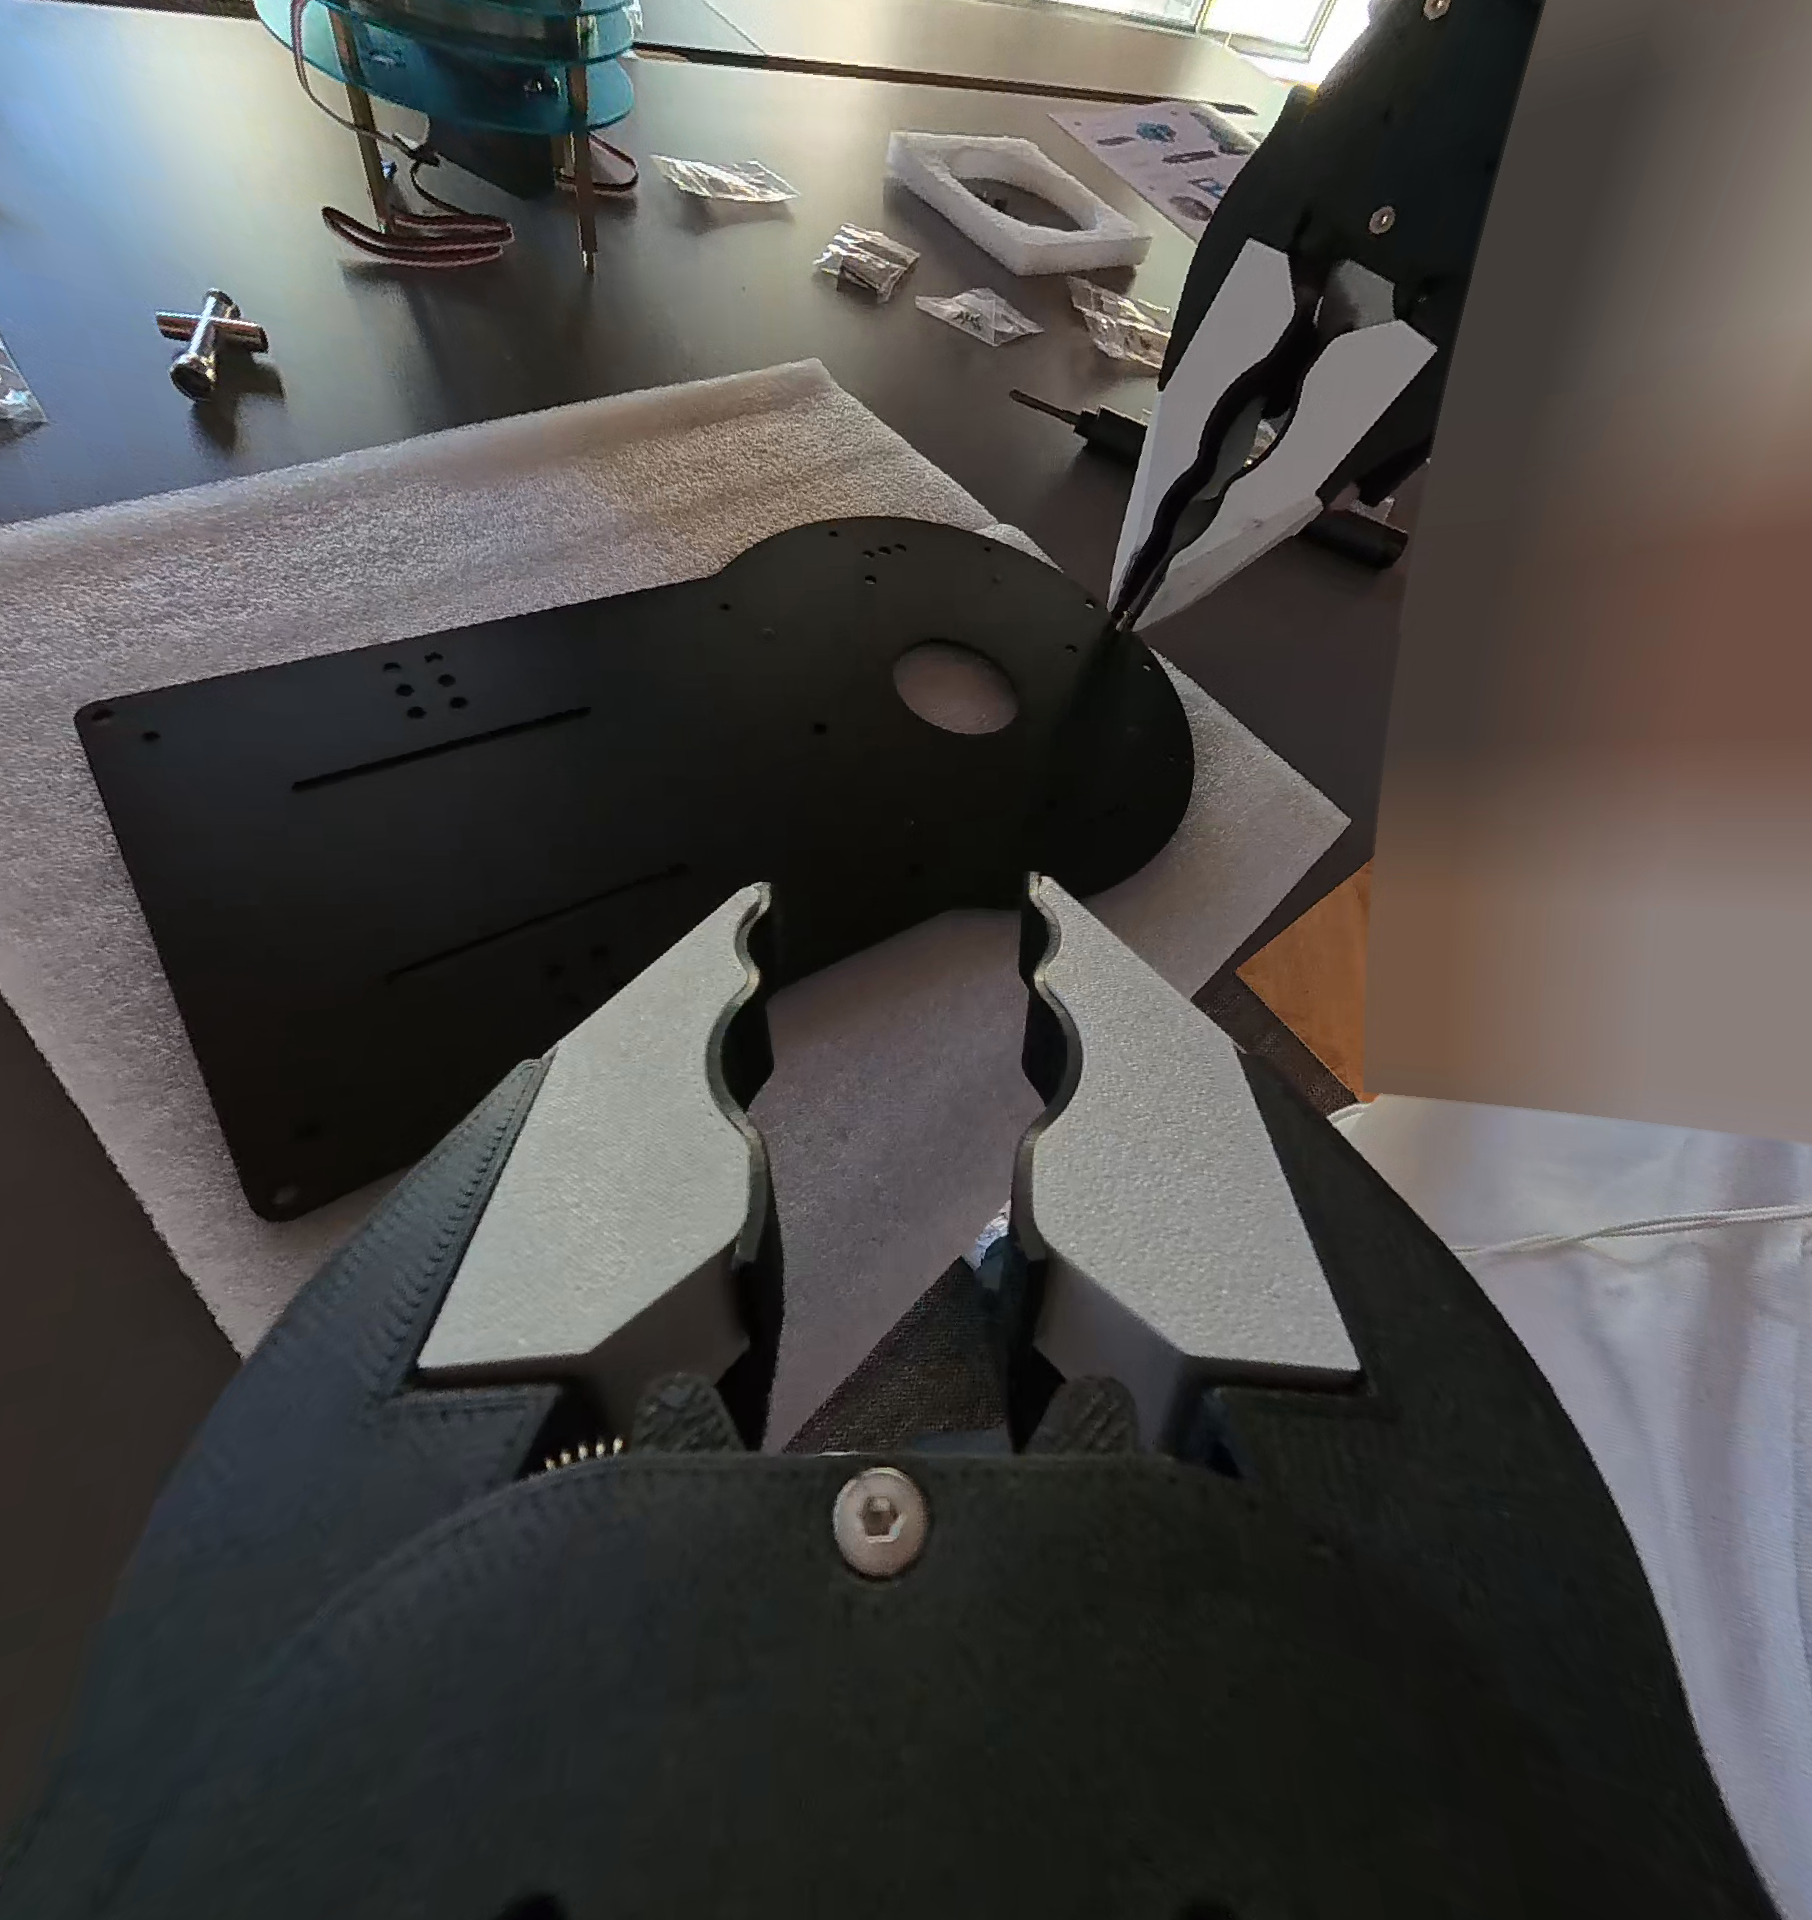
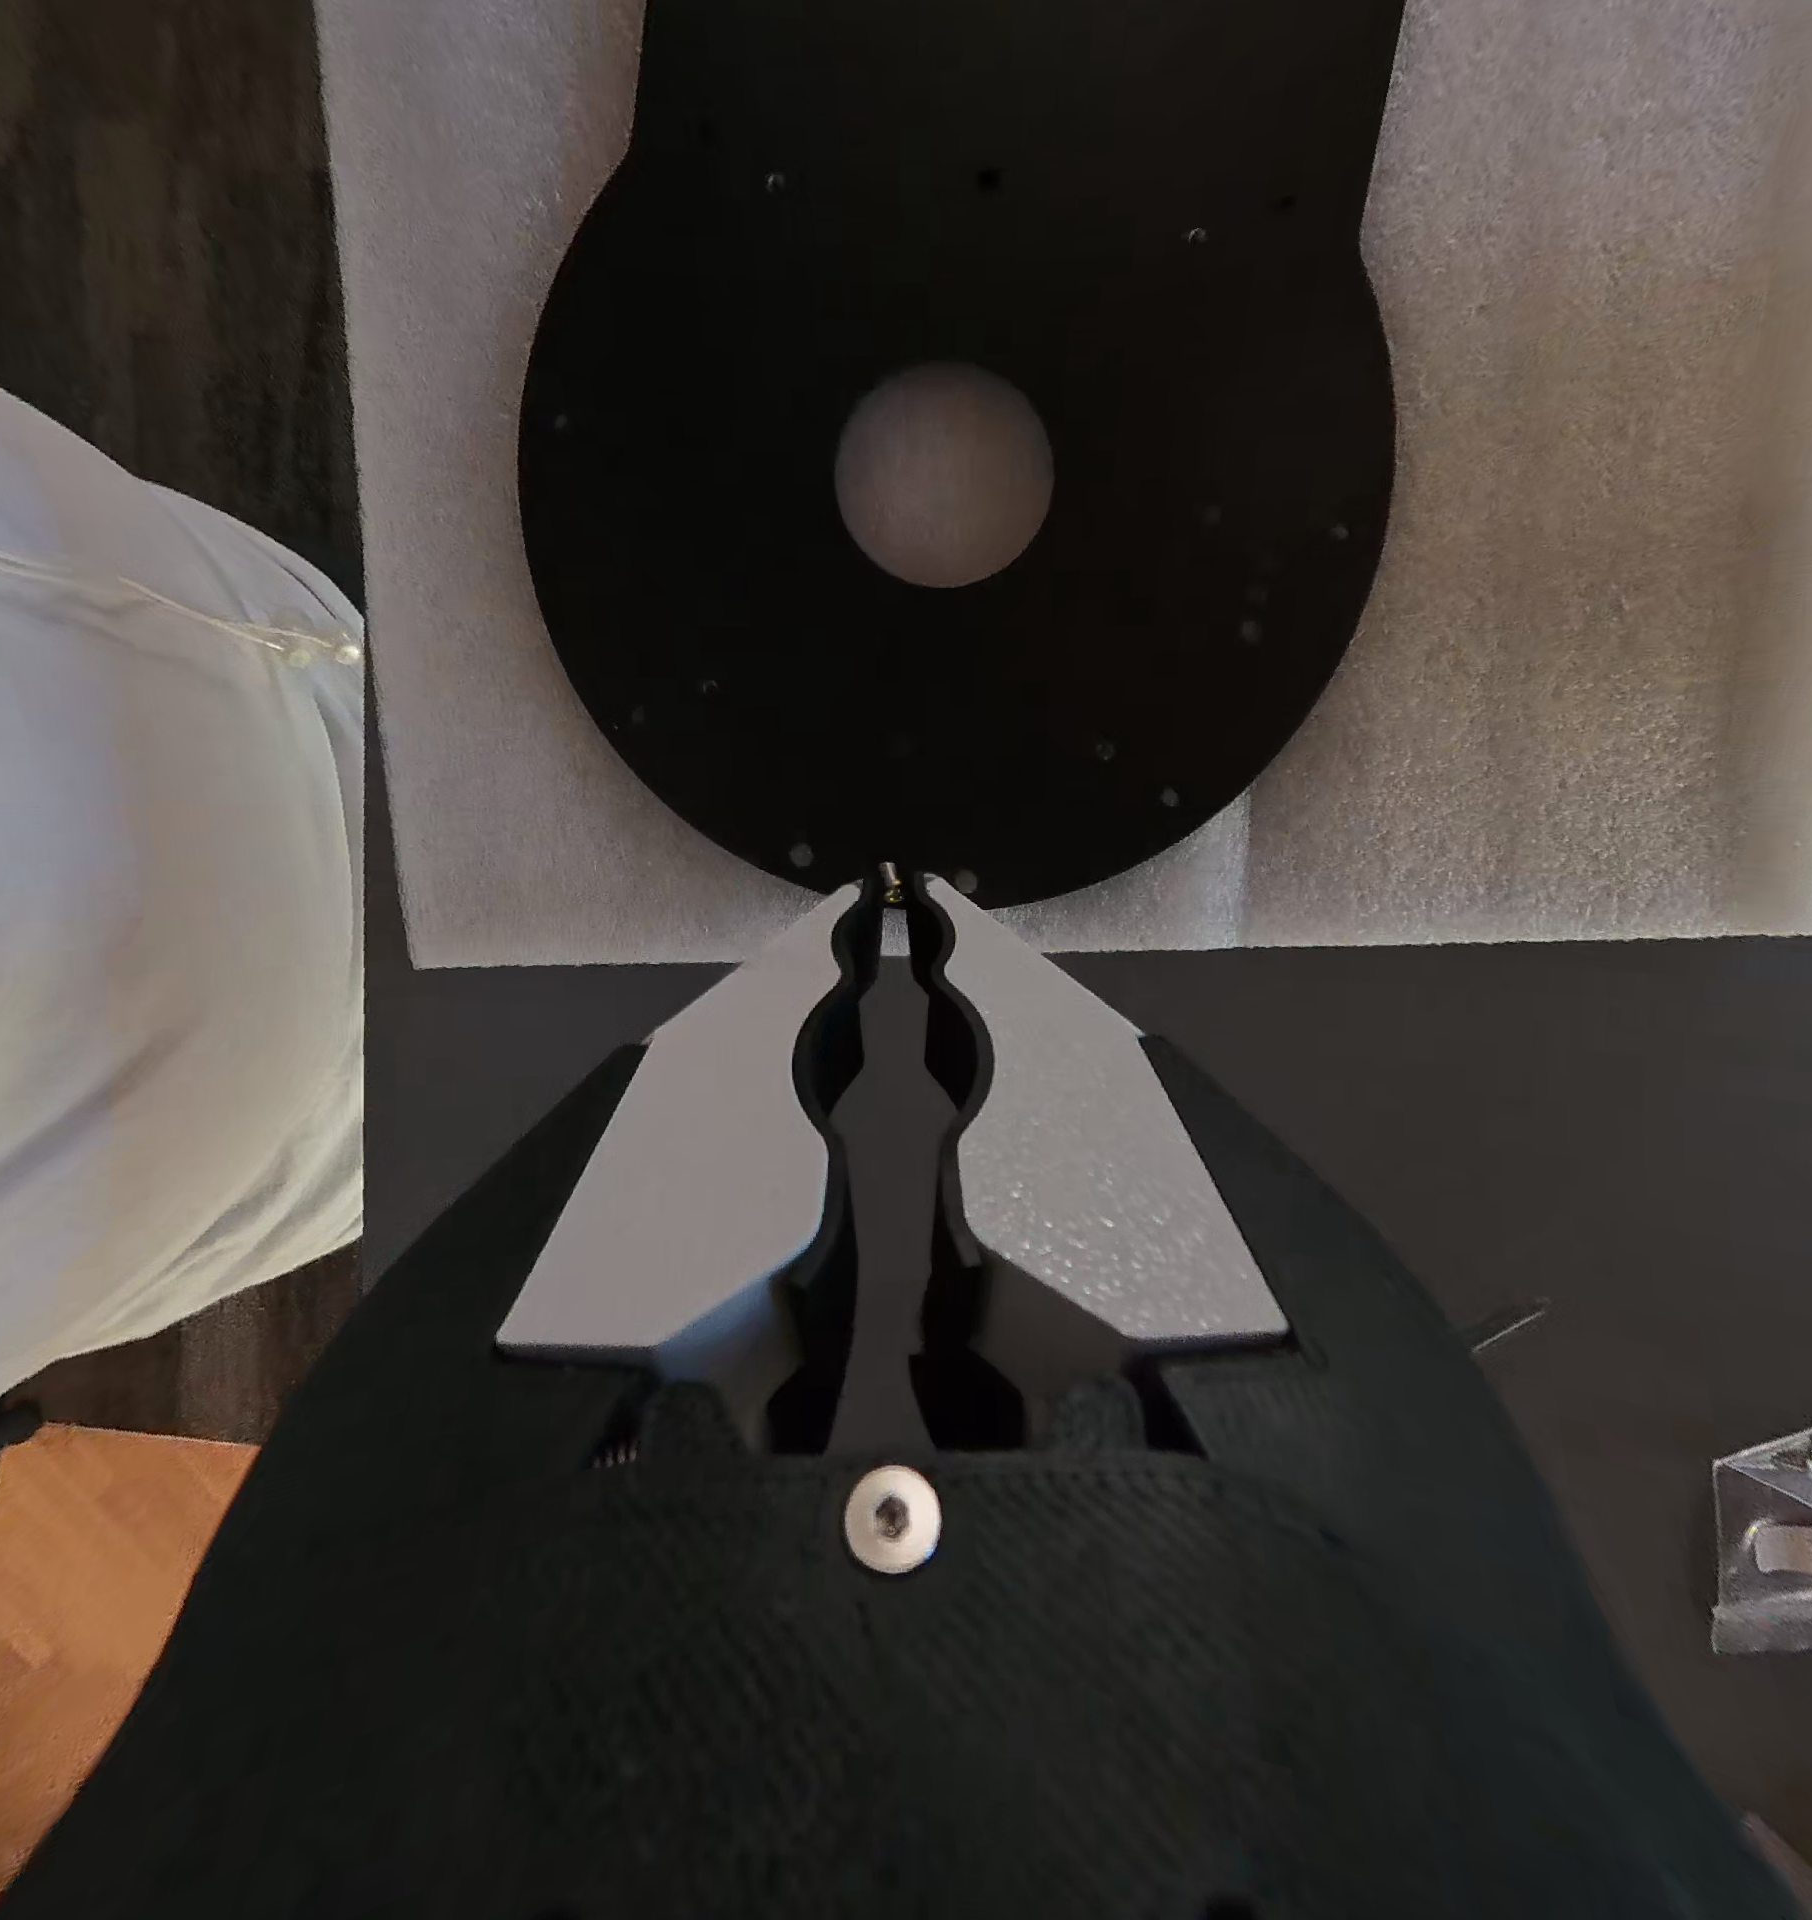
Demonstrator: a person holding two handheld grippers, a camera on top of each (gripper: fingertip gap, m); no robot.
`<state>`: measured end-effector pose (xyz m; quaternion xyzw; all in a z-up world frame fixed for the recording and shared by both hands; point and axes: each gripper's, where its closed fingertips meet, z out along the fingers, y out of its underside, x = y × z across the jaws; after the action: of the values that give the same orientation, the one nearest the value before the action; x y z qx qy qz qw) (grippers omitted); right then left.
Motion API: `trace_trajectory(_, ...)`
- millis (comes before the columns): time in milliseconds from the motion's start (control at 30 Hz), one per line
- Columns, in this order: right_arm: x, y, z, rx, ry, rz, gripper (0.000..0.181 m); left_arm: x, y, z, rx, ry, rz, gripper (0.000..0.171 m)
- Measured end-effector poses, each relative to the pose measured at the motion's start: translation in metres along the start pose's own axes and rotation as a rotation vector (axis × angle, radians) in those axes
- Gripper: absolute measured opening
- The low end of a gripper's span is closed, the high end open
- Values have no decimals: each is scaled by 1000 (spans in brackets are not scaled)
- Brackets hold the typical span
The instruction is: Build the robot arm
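A flat black plate (image 1: 590, 831) with a round hole, slots and small holes lies on a white foam sheet (image 1: 258, 499). My left gripper (image 1: 897, 914) is open and empty, hovering over the plate's near edge. My right gripper (image 2: 889, 894) is shut on a small silver screw (image 2: 889, 875), holding it at the rim of the plate's rounded end (image 2: 881, 675), by a small hole. In the left wrist view the right gripper (image 1: 1125, 613) points down at the plate's far right rim.
On the dark table (image 1: 102, 260) lie a metal cross wrench (image 1: 211, 338), a teal acrylic assembly with cables (image 1: 466, 73), a white foam frame (image 1: 1016, 203), small bags of hardware (image 1: 866, 260) and a black screwdriver (image 1: 1089, 421). Another bag (image 2: 1795, 1538) lies right. A person's white shirt (image 1: 1660, 1351) is close.
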<state>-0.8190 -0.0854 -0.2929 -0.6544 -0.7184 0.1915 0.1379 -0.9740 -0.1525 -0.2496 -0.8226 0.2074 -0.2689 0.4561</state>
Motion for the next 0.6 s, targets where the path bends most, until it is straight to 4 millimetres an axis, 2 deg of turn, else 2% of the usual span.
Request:
trace_trajectory(300, 2, -2, 1, -45, 52, -70, 4, 0, 4, -1, -3, 1, -8, 44)
trace_trajectory(600, -1, -5, -5, -226, 176, -395, 4, 0, 10, -8, 1, -8, -19, 45)
